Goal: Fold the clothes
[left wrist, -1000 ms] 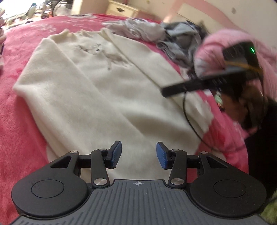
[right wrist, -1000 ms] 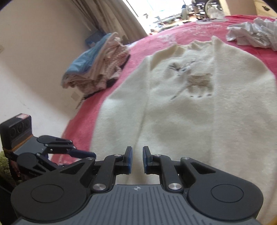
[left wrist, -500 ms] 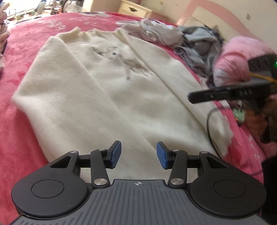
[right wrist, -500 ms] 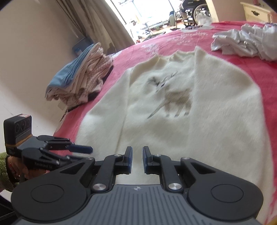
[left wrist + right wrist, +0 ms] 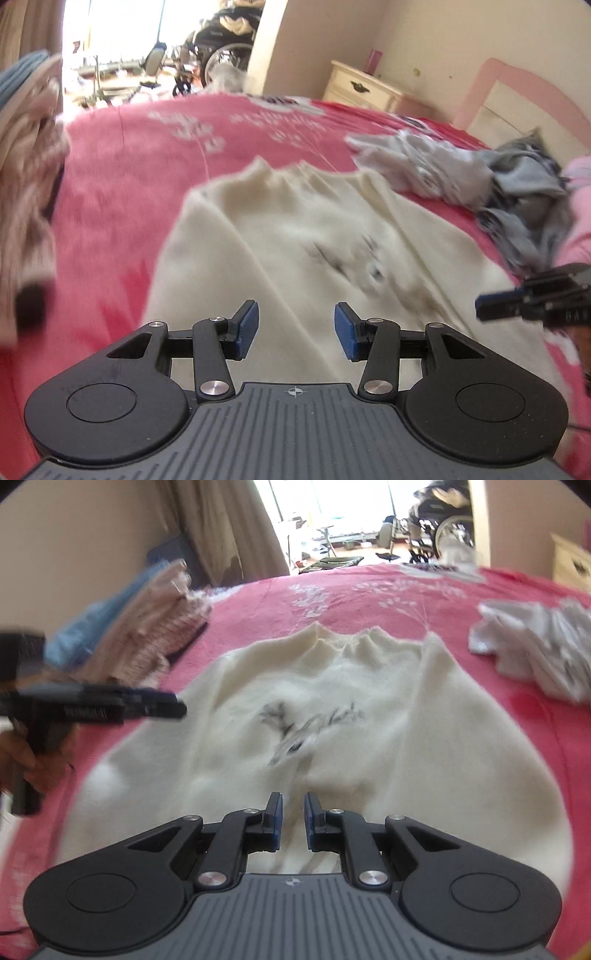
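One cream sweater [image 5: 332,716] lies flat, front up, on the bed's pink blanket [image 5: 122,184], collar at the far end, with one dark deer motif [image 5: 295,734] on the chest. Your two grippers hover over its near hem. Your left gripper [image 5: 293,330] has its blue pads [image 5: 246,328] spread wide with nothing between them. Your right gripper [image 5: 291,821] has its jaws nearly together, a narrow gap remaining, also holding nothing.

Three other clothing groups lie on the bed:
- one folded stack [image 5: 140,627], blue on top, just beside the sweater's left shoulder
- one crumpled white garment [image 5: 535,650] near the right shoulder
- one grey heap [image 5: 528,192] beyond it, toward the headboard [image 5: 517,96]

Bare blanket runs beyond the collar and in narrow strips along both sleeve edges. One nightstand [image 5: 362,88] stands beyond the bed. The frames are motion-blurred; the hem edge under the grippers cannot be made out
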Action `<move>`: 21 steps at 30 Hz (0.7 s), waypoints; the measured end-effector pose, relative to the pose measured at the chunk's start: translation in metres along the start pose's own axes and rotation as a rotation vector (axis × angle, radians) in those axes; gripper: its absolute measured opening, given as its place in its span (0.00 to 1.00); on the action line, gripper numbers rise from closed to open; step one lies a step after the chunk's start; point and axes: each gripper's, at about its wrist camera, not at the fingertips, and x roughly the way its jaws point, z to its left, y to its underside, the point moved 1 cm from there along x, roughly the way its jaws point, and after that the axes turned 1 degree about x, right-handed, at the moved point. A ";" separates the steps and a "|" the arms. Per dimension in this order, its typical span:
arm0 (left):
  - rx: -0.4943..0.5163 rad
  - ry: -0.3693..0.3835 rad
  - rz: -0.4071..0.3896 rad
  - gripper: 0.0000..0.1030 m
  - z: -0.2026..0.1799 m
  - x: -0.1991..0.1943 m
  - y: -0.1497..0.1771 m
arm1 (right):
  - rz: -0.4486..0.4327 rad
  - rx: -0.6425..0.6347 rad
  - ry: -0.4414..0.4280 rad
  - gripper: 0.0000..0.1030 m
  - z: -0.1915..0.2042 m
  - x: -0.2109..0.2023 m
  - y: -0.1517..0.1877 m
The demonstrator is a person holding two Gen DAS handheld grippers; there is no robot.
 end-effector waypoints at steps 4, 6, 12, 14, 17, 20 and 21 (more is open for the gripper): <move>0.002 -0.063 -0.043 0.44 0.012 0.031 -0.025 | -0.043 -0.040 0.036 0.14 -0.016 0.036 -0.035; -0.001 -0.081 -0.060 0.46 0.018 0.045 -0.036 | -0.102 -0.052 0.039 0.15 -0.028 0.042 -0.057; 0.143 -0.122 -0.052 0.58 0.021 0.089 -0.072 | -0.061 -0.138 -0.001 0.54 -0.072 0.077 -0.112; 0.207 -0.133 -0.032 0.63 0.019 0.103 -0.082 | -0.015 -0.170 -0.011 0.60 -0.083 0.091 -0.125; 0.231 -0.125 -0.006 0.63 0.023 0.121 -0.094 | -0.002 -0.160 -0.023 0.69 -0.097 0.108 -0.140; 0.217 -0.108 0.025 0.64 0.029 0.132 -0.098 | 0.048 -0.113 -0.046 0.74 -0.110 0.128 -0.150; 0.215 -0.106 0.034 0.64 0.030 0.135 -0.098 | 0.065 -0.100 -0.044 0.74 -0.114 0.135 -0.152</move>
